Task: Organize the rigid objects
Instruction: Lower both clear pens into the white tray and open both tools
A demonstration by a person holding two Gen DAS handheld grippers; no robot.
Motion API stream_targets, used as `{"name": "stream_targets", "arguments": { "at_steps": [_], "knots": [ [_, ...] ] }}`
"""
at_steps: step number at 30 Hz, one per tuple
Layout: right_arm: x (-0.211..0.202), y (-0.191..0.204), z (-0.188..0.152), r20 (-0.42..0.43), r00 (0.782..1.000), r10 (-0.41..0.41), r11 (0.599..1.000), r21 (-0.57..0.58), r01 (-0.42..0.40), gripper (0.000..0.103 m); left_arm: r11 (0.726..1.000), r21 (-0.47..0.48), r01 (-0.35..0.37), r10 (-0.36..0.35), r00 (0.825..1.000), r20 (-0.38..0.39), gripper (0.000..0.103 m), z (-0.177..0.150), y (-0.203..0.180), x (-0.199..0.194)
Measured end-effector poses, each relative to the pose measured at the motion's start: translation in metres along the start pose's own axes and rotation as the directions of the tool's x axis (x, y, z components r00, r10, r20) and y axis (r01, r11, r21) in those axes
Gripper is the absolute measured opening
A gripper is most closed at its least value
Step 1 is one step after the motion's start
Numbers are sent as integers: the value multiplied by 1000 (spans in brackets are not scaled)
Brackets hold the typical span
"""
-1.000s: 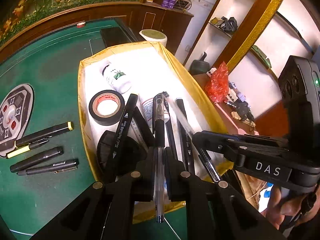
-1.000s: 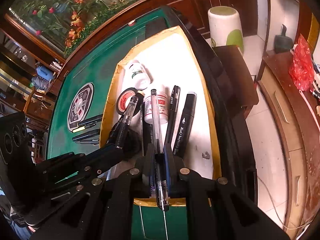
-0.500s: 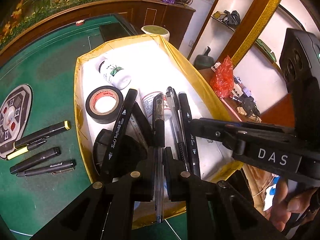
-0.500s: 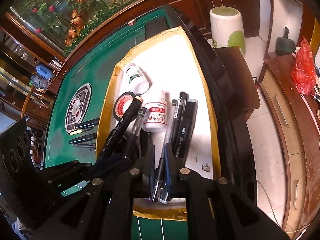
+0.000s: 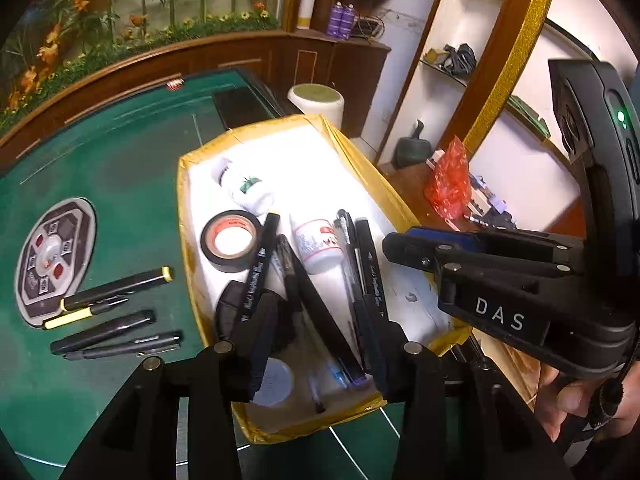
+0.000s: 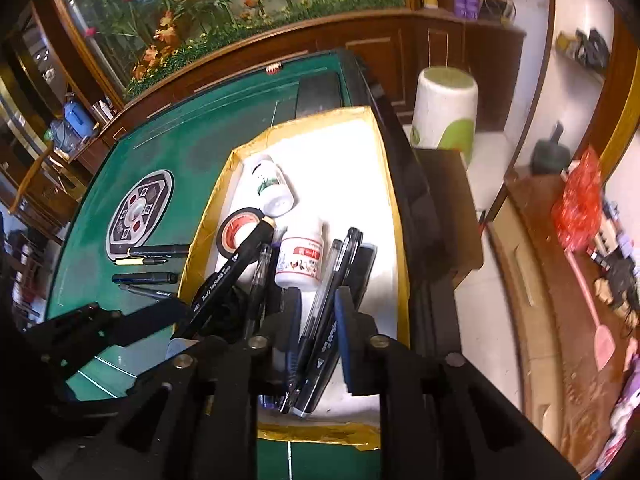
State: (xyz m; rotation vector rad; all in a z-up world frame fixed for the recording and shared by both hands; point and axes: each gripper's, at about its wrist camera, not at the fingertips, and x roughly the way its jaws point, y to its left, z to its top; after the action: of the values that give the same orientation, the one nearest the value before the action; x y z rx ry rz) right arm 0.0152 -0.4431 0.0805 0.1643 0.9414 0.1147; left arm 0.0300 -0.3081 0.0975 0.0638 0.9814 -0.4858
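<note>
- Left wrist view: The left gripper (image 5: 316, 344) stood with its jaws wide apart and empty, low in the frame over the near end of the yellow-rimmed tray (image 5: 185, 240). One second before, these jaws had been shut on a clear ballpoint pen; that pen had since been let go, and it probably lay among the pens (image 5: 360, 280) crowded at the centre of the tray. The release suggested that one item had been delivered and that the gripper was free for another.
- Left wrist view: Four markers (image 5: 116, 320) remained on the green table (image 5: 120, 168) at lower left, outside the tray and just beside its left rim, so the sorting appeared unfinished. The tape roll (image 5: 231, 240) and two white bottles (image 5: 244, 188) lay further up the tray.
- Left wrist view: The right gripper (image 5: 400, 242) entered from the right edge; from this side angle its opening could not be judged. The fingers hid the tray's near end.
- Right wrist view: The right gripper (image 6: 316, 320) had also opened; half a second earlier it had pinched a pen, which now lay loose between the spread fingers, apparently resting on the pens (image 6: 332, 280) in the tray (image 6: 208, 216).
- Right wrist view: The large black marker (image 6: 236, 272) leaned on the tape roll (image 6: 236, 232). The lower ends of the pens were cut off behind the fingers, and motion blur softened the labels.
</note>
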Motion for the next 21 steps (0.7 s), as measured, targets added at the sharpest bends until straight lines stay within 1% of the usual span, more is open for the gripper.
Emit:
{"name": "stream_targets", "arguments": {
  "at_steps": [1, 3, 9, 13, 18, 21],
  "knots": [
    [-1, 2, 0, 4, 1000, -4, 1000, -8, 4, 22, 1000, -4, -3, 3, 1000, 7, 44, 1, 2, -2],
    [-2, 5, 1, 14, 1000, -11, 1000, -21, 12, 23, 1000, -9, -14, 14, 1000, 22, 44, 1, 7, -8],
    [-2, 21, 1, 23, 1000, -16, 998, -57, 17, 23, 998, -52, -44, 47, 997, 64, 45, -2, 27, -26],
    [0, 35, 2, 25, 1000, -18, 996, -87, 20, 23, 992, -107, -63, 71, 995, 76, 45, -6, 48, -35],
    [1, 62, 2, 42, 998, -39, 986, -161, 45, 24, 980, -175, -92, 107, 991, 81, 45, -15, 77, -46],
    [1, 82, 1, 62, 997, -52, 973, -221, 65, 28, 973, -203, -111, 130, 988, 80, 45, -22, 93, -50]
  ]
}}
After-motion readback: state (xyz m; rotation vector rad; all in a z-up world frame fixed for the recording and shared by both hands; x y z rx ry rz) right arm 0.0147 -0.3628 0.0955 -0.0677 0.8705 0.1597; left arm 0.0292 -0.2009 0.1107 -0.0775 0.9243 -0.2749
